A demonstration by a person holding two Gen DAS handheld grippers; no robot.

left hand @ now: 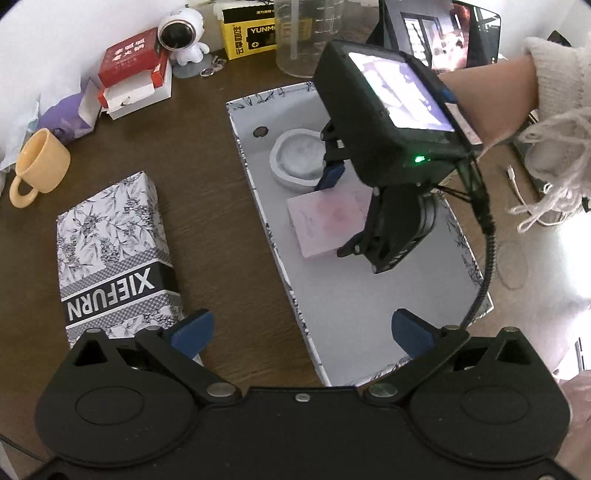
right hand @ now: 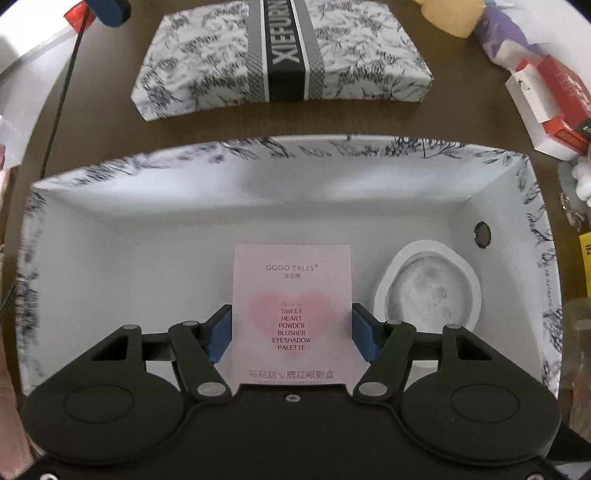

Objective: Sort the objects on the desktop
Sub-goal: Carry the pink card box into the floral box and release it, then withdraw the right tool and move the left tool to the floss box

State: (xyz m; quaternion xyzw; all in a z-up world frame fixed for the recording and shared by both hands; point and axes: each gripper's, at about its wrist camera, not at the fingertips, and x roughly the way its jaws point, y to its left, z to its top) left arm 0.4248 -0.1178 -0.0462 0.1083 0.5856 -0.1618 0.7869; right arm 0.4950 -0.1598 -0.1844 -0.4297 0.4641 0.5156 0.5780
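Observation:
A white open box (left hand: 354, 317) with floral-print walls lies on the brown desk; it also shows in the right wrist view (right hand: 258, 206). Inside lie a round grey dish (left hand: 297, 158) (right hand: 428, 288) and a pink eyeshadow palette box (left hand: 325, 221) (right hand: 291, 291). My right gripper (right hand: 291, 332) (left hand: 336, 214) is inside the box, its blue pads against both sides of the palette, which rests on or just above the box floor. My left gripper (left hand: 303, 330) is open and empty, above the box's near corner.
The floral box lid (left hand: 114, 254) (right hand: 284, 55) lies left of the box. A yellow cup (left hand: 40, 162), red-and-white cartons (left hand: 133, 74), an astronaut figure (left hand: 183, 35), a yellow battery box (left hand: 251, 33), a clear beaker (left hand: 303, 37) and a tablet (left hand: 443, 33) stand around.

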